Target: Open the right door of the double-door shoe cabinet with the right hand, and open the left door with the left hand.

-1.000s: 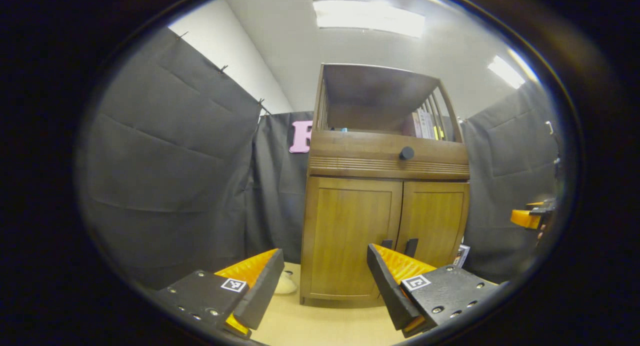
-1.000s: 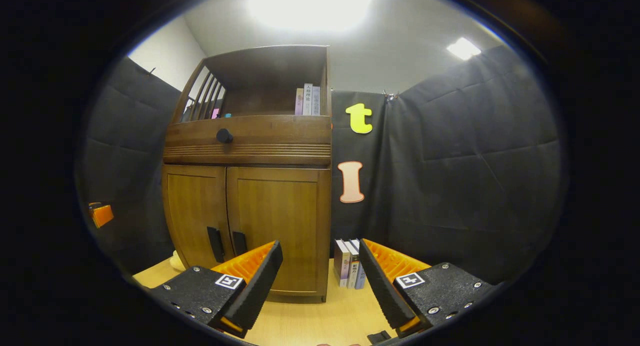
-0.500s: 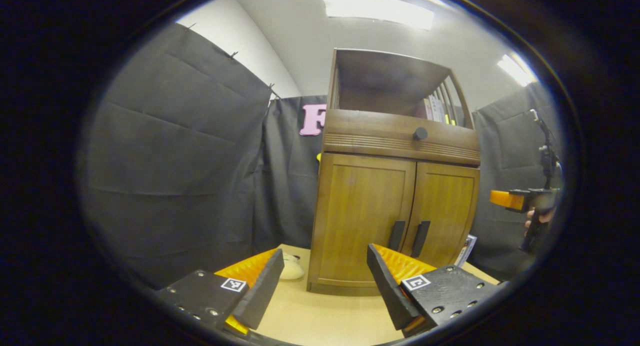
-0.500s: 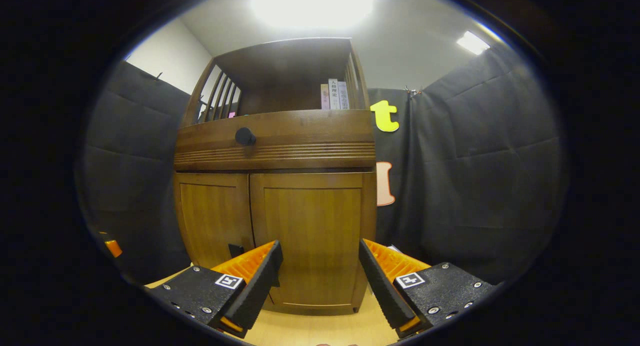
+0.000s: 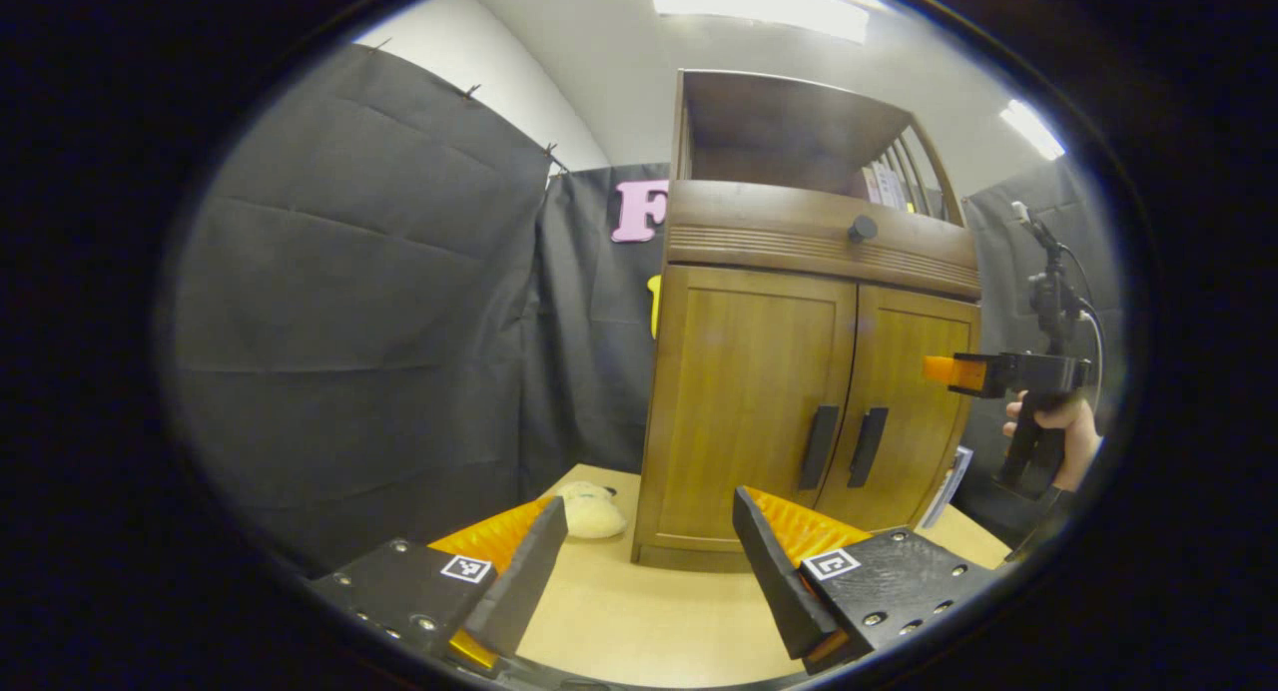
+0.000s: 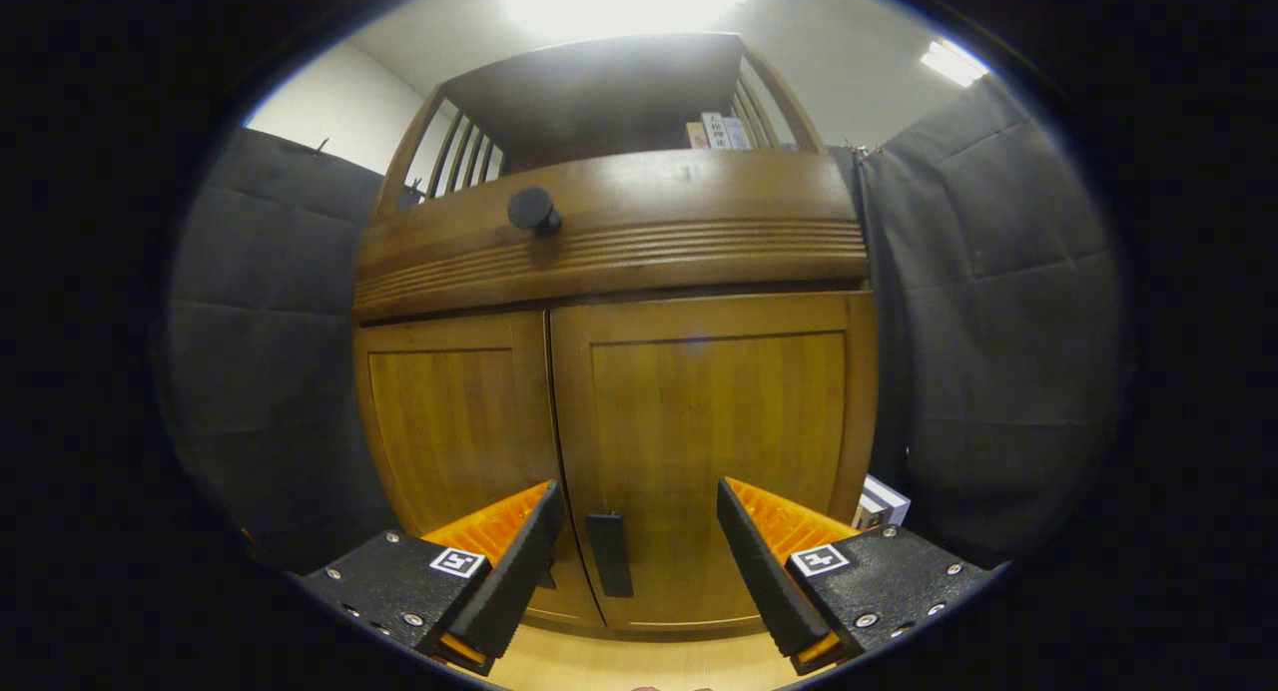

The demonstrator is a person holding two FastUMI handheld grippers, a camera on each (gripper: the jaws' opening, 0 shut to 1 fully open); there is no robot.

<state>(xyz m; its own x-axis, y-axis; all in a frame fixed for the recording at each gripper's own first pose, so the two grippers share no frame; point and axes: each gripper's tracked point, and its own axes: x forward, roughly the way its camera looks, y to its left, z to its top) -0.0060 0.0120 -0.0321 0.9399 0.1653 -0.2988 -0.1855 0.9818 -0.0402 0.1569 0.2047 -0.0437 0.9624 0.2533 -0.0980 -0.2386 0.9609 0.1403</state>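
Note:
A brown wooden shoe cabinet (image 5: 799, 302) stands with both doors closed. In the right gripper view the right door (image 6: 719, 441) fills the middle, and its black handle (image 6: 609, 553) hangs between the fingers of my open right gripper (image 6: 639, 556), a short way ahead of them. The left door (image 6: 449, 421) is beside it. In the left gripper view my left gripper (image 5: 649, 561) is open over the floor, well short of the left door (image 5: 749, 401) and its black handle (image 5: 821, 446). A hand holds the right gripper (image 5: 988, 371) before the right door (image 5: 914, 401).
A black knob (image 6: 532, 210) sticks out of the drawer front above the doors. Books (image 6: 719, 132) stand in the top shelf. A pale soft toy (image 5: 591, 509) lies on the wooden floor (image 5: 639, 611) left of the cabinet. More books (image 6: 879, 501) lean at its right side.
The right gripper has moved closer to the cabinet, and the right door's handle now sits between its fingers. The left gripper has tilted downward and drifted left, so the cabinet sits more to the right.

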